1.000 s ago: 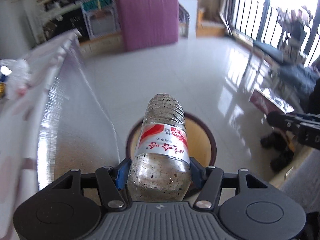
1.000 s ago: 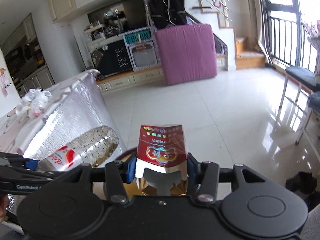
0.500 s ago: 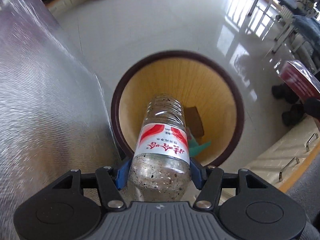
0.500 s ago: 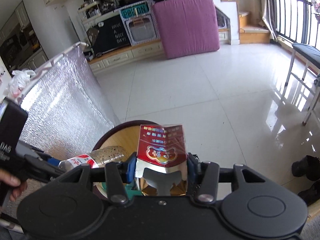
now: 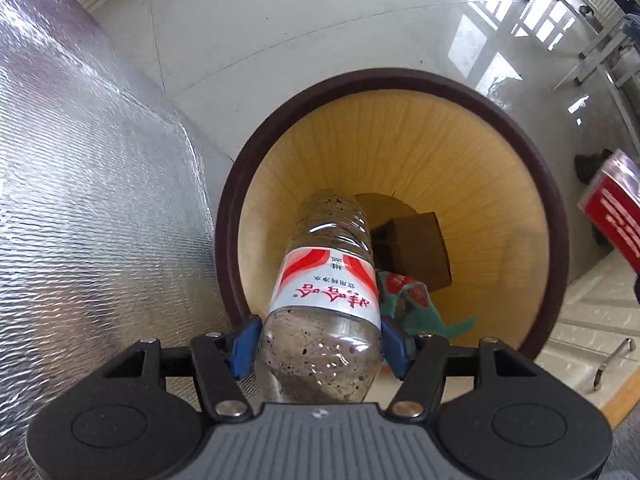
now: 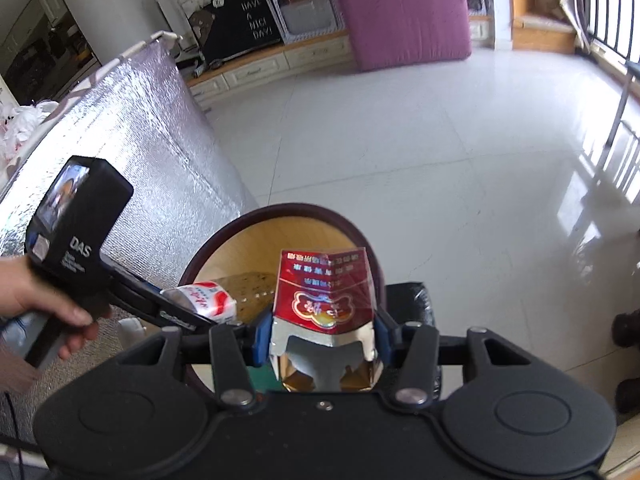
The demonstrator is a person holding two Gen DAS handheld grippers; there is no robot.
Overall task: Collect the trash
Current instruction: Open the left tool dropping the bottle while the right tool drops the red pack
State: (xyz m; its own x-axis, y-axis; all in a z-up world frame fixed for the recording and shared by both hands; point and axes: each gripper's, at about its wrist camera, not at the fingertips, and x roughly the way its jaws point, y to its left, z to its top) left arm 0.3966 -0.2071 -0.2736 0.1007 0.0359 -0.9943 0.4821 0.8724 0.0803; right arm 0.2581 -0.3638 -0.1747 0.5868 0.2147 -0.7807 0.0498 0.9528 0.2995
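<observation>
Left gripper (image 5: 320,340) is clamped on a clear plastic water bottle (image 5: 326,280), blue pads squeezing its lower body just below the label; the bottle points out over the mouth of the round wastebasket (image 5: 256,152), dark brown rim, tan inside, so it hangs right above the drop spot. Bottle looks empty, so probably very light; thin ribbed walls should dent under pressure and the wet-speckled plastic may be slick, so a hold low on the wider body as now seems sensible, not the tapered end. Right gripper (image 6: 320,336) is pinched on a red cigarette pack (image 6: 326,296), jaws on its two side edges near the torn-open, foil-lined end; it sits over the near rim of the same basket. Pack is light card, likely crushes easily, best held across the sides. Already in the basket: a brown cardboard box (image 5: 416,248) and a green-red wrapper (image 5: 404,300). Writing: bottle label is white with red swooshes and red Chinese characters, upside down here, not readable by me; pack has gold Chinese text and a crest, also inverted. Left device body reads "DAS" in the right wrist view; a chalkboard sign (image 6: 256,20) says "HAVE A NICE DAY!". Silver foil sheet (image 5: 80,200) hangs beside the basket.
</observation>
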